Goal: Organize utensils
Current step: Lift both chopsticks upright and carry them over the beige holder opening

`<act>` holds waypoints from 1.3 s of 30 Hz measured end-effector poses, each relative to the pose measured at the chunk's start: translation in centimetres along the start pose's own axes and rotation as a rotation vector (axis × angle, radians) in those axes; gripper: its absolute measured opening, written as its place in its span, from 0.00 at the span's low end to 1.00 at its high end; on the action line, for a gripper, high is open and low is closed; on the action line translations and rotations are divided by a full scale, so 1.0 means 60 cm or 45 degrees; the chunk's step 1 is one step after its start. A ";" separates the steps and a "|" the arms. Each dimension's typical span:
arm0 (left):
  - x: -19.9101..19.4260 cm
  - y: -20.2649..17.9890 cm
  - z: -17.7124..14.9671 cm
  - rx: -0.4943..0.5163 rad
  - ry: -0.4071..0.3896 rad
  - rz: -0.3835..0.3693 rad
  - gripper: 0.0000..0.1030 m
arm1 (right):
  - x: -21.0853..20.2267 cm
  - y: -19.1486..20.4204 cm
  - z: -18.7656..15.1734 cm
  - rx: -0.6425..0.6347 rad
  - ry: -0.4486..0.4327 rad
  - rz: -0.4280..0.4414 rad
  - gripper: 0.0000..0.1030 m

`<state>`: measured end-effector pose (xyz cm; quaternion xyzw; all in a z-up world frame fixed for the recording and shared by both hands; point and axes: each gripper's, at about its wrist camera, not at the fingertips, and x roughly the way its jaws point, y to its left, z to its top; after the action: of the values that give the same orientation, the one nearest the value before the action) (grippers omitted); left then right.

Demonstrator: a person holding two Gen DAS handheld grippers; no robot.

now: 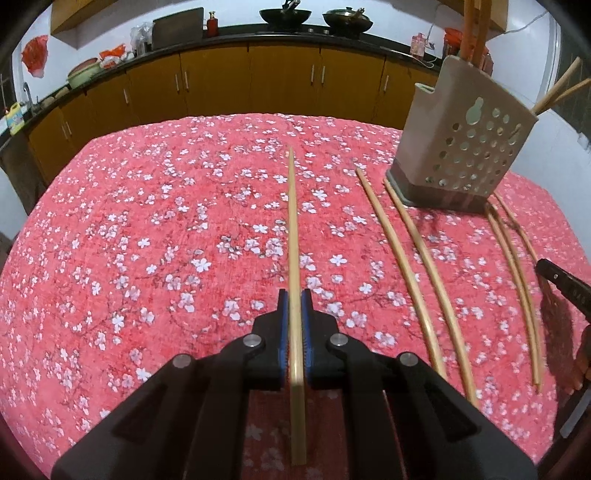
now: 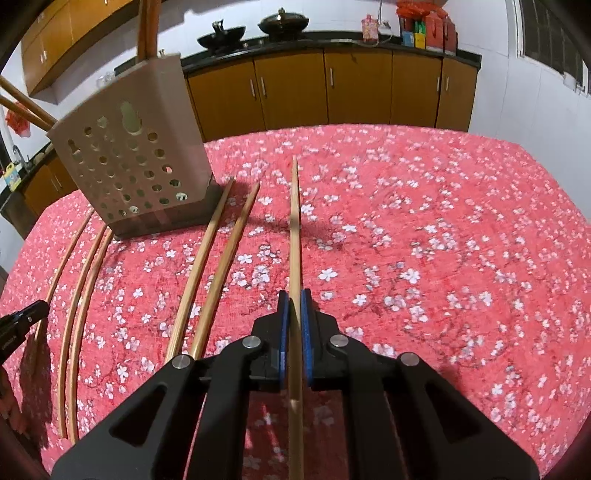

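Chopstick clamped lengthwise between the blue pads of the left gripper, tip pointing away over the table. Second chopstick pinched the same way in the right gripper; both claws closed narrow on their sticks. Loose chopsticks on the cloth: a pair just beside the holder's base, another cluster further right in the left view (count uncertain, three or so, blurred). Perforated utensil holder stands on a dark tray, a few chopsticks already poking out of its top. Surface is a red tablecloth printed with white blossoms. Beyond: yellow-brown kitchen cabinets under a dark countertop, two woks on the stove, white walls.
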<state>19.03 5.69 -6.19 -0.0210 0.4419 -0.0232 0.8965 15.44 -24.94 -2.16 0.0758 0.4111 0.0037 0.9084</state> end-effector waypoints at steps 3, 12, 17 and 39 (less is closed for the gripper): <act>-0.020 0.002 0.006 0.013 -0.031 -0.007 0.08 | -0.030 -0.002 0.004 0.002 -0.058 0.009 0.07; -0.087 -0.008 0.036 0.034 -0.149 -0.053 0.08 | -0.110 -0.011 0.033 0.011 -0.219 0.018 0.07; -0.126 -0.004 0.054 0.012 -0.228 -0.084 0.08 | -0.138 -0.016 0.051 0.019 -0.304 0.023 0.07; -0.272 -0.043 0.112 0.082 -0.473 -0.268 0.08 | -0.252 -0.006 0.105 0.030 -0.521 0.158 0.07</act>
<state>14.37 4.21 10.93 -0.0422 0.2634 -0.1265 0.9554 10.11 -27.20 13.16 0.1110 0.2127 0.0394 0.9700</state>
